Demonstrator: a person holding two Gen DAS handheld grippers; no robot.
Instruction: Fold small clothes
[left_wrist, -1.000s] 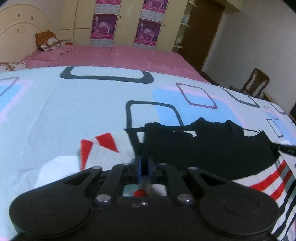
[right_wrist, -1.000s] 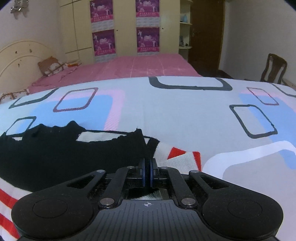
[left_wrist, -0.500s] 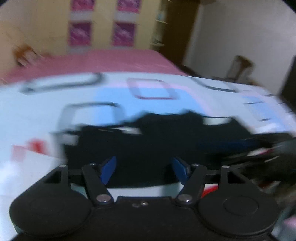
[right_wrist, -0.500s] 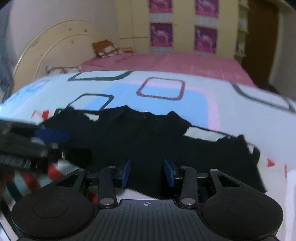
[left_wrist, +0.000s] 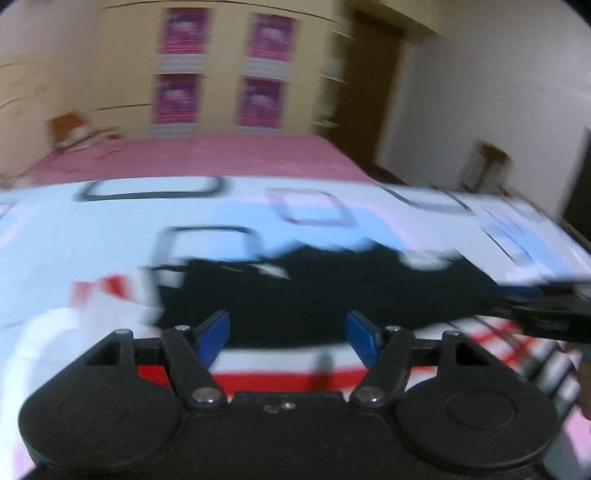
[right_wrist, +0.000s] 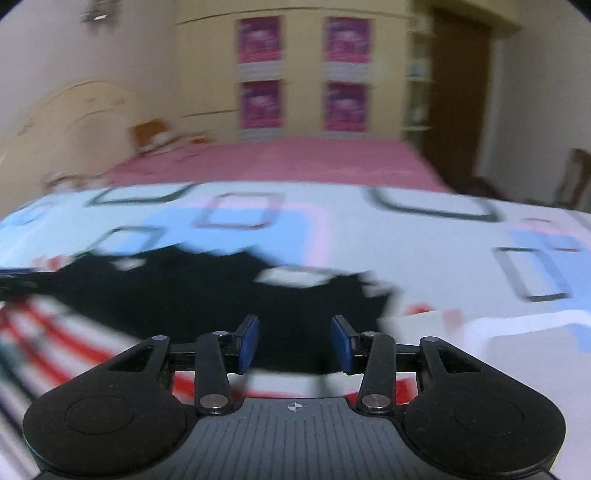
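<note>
While both views blur, the left gripper (left_wrist: 288, 332) and right gripper (right_wrist: 294, 341) hover released, blue fingers spread, over the black, red-and-white-striped garment (left_wrist: 332, 295) lying on the near patterned bedsheet (right_wrist: 424, 251).

A bed with a pink cover (right_wrist: 280, 158) stands behind the patterned sheet (right_wrist: 424, 251). Beyond the bed rises a yellow wardrobe (right_wrist: 207, 74) bearing purple posters (right_wrist: 260, 38). Right of the wardrobe is a brown door (right_wrist: 458, 96); a wooden chair (right_wrist: 574, 177) stands right of the door.
</note>
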